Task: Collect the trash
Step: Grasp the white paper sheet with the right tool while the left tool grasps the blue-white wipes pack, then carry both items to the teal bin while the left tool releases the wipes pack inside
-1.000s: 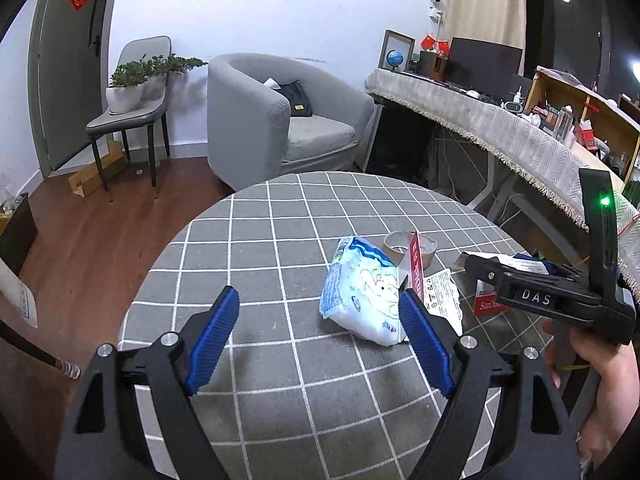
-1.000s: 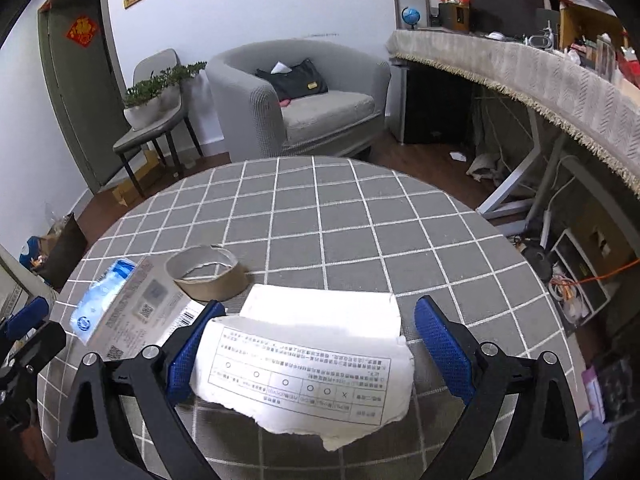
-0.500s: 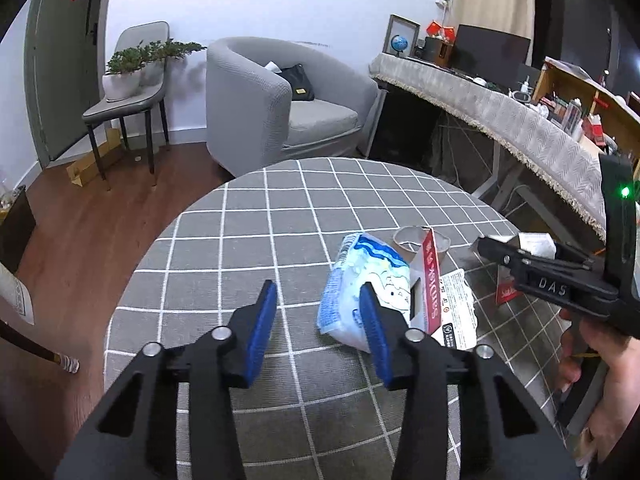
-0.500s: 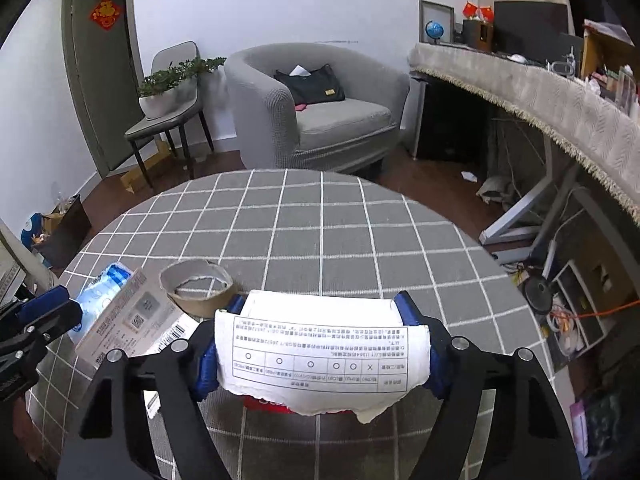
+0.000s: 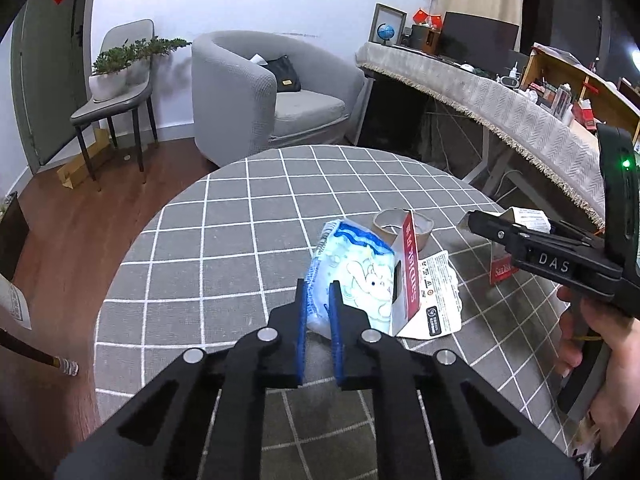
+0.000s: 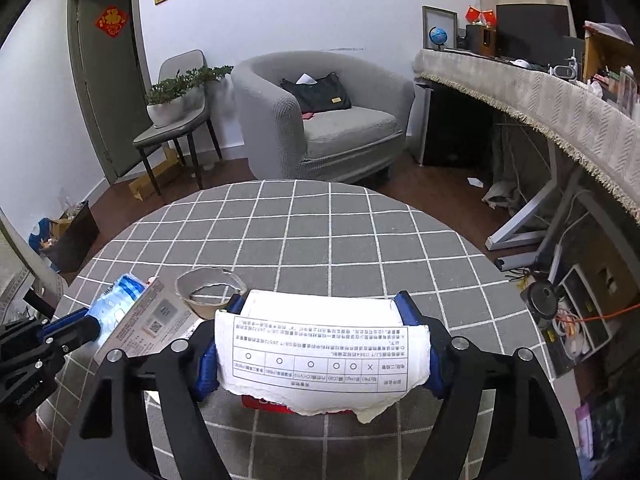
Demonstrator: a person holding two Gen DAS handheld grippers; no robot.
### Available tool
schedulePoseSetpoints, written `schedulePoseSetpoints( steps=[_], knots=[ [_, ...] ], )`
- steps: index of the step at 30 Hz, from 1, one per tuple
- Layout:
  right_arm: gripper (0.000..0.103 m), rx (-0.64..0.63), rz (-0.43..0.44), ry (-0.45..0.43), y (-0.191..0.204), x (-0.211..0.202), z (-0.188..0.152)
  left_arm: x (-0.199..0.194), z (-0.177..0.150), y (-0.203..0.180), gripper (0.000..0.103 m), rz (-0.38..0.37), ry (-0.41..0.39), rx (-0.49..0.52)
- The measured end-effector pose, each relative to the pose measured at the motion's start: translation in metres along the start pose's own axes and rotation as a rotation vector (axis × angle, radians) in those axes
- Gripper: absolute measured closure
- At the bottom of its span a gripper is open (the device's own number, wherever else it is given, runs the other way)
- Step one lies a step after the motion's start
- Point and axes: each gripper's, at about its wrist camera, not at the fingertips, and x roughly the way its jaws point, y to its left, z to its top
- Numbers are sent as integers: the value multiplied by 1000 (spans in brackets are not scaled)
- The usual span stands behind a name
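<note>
A blue-and-white tissue pack (image 5: 352,268) lies on the round checked table (image 5: 240,240). My left gripper (image 5: 318,292) is closing on the pack's near edge, which sits pinched between the blue pads. A red-and-white card package (image 5: 424,300) leans against the pack, with a cardboard tape core (image 5: 404,226) behind it. In the right wrist view, my right gripper (image 6: 320,302) is shut on a torn white printed card (image 6: 324,352) with a red part beneath, spanning both pads. The left gripper (image 6: 80,322) and the pack (image 6: 120,300) show at the left there.
A grey armchair (image 6: 320,120) with a black bag stands beyond the table. A chair with a potted plant (image 6: 172,100) is to its left. A long cloth-covered desk (image 6: 540,100) runs along the right, with cables on the floor below. A dark bin (image 6: 76,236) sits left.
The left jaws came together from wide apart onto the near edge of the tissue pack. The right jaws closed on the sides of the white card, which now bows upward between them.
</note>
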Motion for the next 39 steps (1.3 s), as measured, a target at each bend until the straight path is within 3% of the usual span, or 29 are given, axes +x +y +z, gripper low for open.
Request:
schedulePoseSetpoints(
  steps=[14,39],
  knots=[
    [27,-31,54,-46,26,-37,-17,-50,-17,6,98,66,-99,-33],
    [27,-126,207,-46,100,-105,-86,-133,-90,16,99,109,-116,-33]
  ],
)
